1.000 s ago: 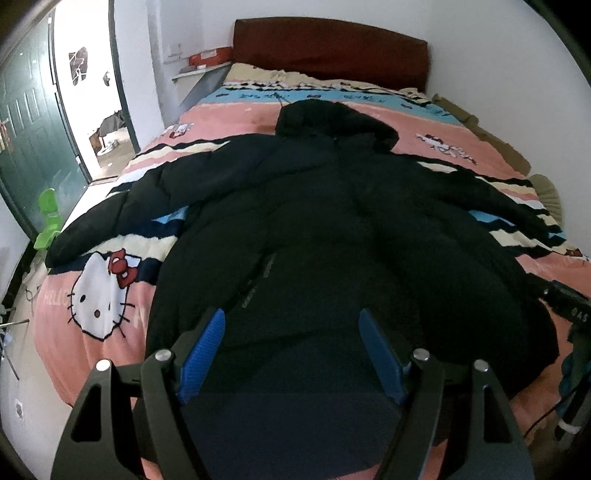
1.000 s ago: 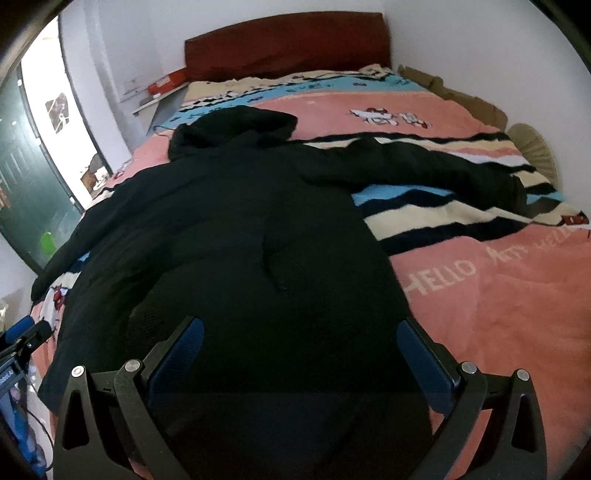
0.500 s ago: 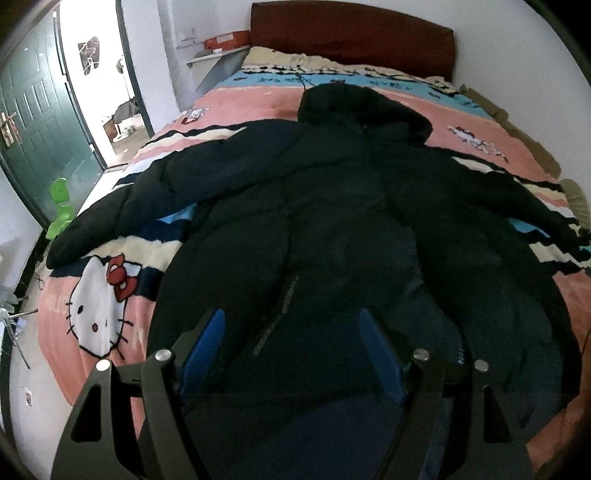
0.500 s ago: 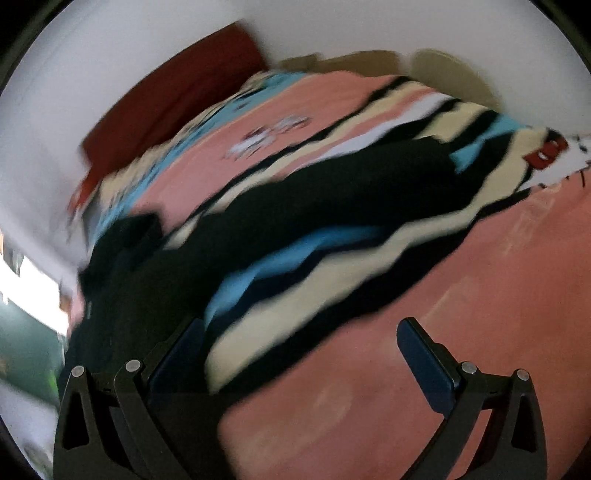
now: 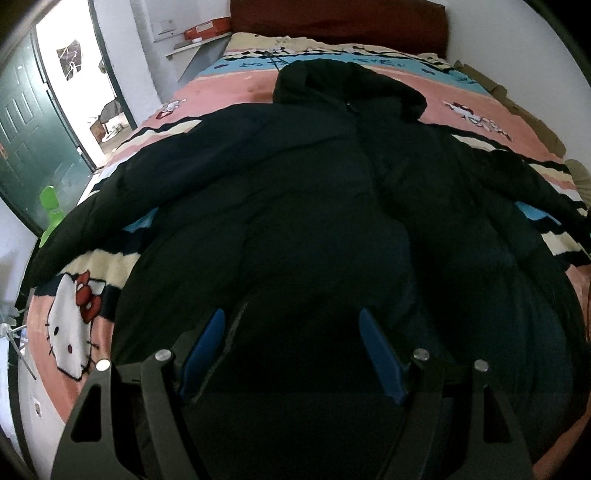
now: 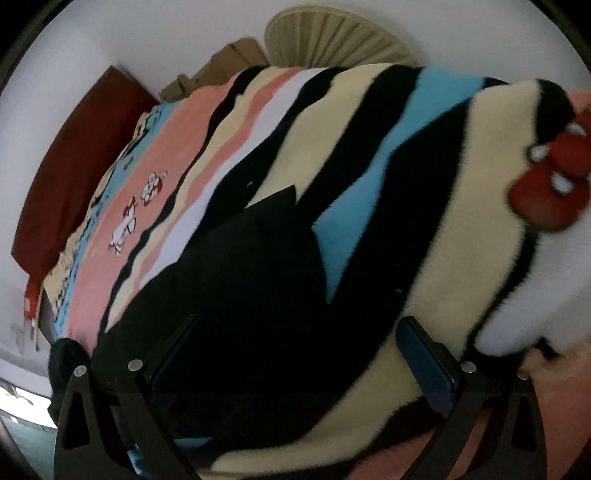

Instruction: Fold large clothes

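The black coat (image 5: 314, 206) lies spread on the blanket (image 5: 229, 85), hood toward the headboard, sleeves out sideways. The right gripper (image 6: 295, 354), jaws wide but just narrowing, straddles the right sleeve (image 6: 258, 280), which runs away from it. The left gripper (image 5: 291, 347) hangs wide and empty over the hem.

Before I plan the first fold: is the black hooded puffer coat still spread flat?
Spread. The black hooded puffer coat lies flat on the striped blanket, sleeves out sideways, nothing folded over.

coat (image 5: 314, 192): black
blanket (image 5: 229, 88): pink, with cream, black, blue stripes and a white cartoon cat
headboard (image 5: 332, 16): dark red
door (image 5: 26, 122): dark green
gripper pads (image 5: 380, 358): blue
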`<state>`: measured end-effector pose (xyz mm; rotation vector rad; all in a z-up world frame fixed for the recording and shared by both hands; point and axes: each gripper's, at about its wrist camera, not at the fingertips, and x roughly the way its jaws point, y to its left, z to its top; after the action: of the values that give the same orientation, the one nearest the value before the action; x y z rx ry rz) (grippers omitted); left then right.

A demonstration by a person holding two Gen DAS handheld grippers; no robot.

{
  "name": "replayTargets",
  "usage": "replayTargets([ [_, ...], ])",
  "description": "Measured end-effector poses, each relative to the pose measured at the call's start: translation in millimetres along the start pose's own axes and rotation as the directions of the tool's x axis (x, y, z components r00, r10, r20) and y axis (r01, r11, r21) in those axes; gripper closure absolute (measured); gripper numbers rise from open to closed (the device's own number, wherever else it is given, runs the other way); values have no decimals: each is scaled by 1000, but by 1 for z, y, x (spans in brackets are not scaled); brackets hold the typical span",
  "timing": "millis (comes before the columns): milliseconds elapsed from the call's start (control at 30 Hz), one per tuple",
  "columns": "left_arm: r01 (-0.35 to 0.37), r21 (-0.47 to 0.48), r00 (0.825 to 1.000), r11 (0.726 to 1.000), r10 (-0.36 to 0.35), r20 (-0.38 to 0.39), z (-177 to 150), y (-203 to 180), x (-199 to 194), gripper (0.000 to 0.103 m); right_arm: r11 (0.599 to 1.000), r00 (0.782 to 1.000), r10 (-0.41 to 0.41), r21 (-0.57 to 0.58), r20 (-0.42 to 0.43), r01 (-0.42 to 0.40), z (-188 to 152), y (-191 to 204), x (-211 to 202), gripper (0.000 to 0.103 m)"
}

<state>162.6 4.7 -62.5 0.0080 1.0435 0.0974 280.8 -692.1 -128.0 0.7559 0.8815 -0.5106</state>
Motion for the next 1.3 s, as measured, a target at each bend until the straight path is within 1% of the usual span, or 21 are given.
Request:
replayTargets([
  [33,2,0,1000,1000,-2,2,1,0,1,29,1000,1000,7,-18,-5,-7,0,4,0,20],
  [67,1,0,1000,1000,-1,3,3,-1,1,29,999,1000,16,-36,-9,-16,-1,9,0,26],
  [100,0,-2,1000,1000,0,5,4,-1,2,29,998,999,33,-45,-14,-33,-2,13,-1,42],
  [133,-2,-7,1000,1000,2,9,5,1,2,29,998,999,49,-49,-17,-50,-1,15,-1,56],
  [233,0,-31,1000,1000,0,23,7,8,-1,29,994,997,76,-77,2,-76,-3,28,-13,67],
  [333,-7,-52,998,999,9,54,9,17,-9,29,985,992,126,-118,27,-122,-9,50,-33,71],
  [400,-6,-65,997,998,11,74,9,24,-16,29,975,982,183,-136,39,-176,-13,62,-50,73],
  [533,9,-95,994,995,1,109,7,39,-30,29,942,954,294,-188,63,-278,-20,102,-85,77],
  [667,10,-117,991,993,5,132,4,53,-40,29,891,915,399,-263,60,-371,-35,151,-125,81],
  [733,21,-136,990,991,-1,144,3,63,-46,29,853,889,455,-310,45,-420,-43,181,-143,83],
  [833,27,-146,985,989,-1,175,1,76,-57,29,780,848,530,-397,9,-484,-67,229,-176,84],
  [867,23,-143,983,989,3,181,1,80,-61,29,755,834,552,-421,-6,-503,-76,245,-184,84],
  [900,22,-141,983,990,4,183,0,85,-64,29,721,816,578,-452,-28,-526,-88,266,-194,84],
  [1000,20,-158,981,987,11,193,-3,99,-72,29,645,780,620,-510,-86,-569,-121,307,-214,85],
  [1100,19,-191,977,981,22,210,-8,121,-79,29,571,746,647,-551,-155,-609,-161,348,-225,86],
  [1200,8,-228,973,974,44,225,-14,144,-84,29,517,725,652,-569,-223,-640,-199,378,-227,86],
  [1300,0,-260,971,966,62,231,-19,165,-86,29,479,716,634,-580,-291,-659,-241,404,-216,86],
])
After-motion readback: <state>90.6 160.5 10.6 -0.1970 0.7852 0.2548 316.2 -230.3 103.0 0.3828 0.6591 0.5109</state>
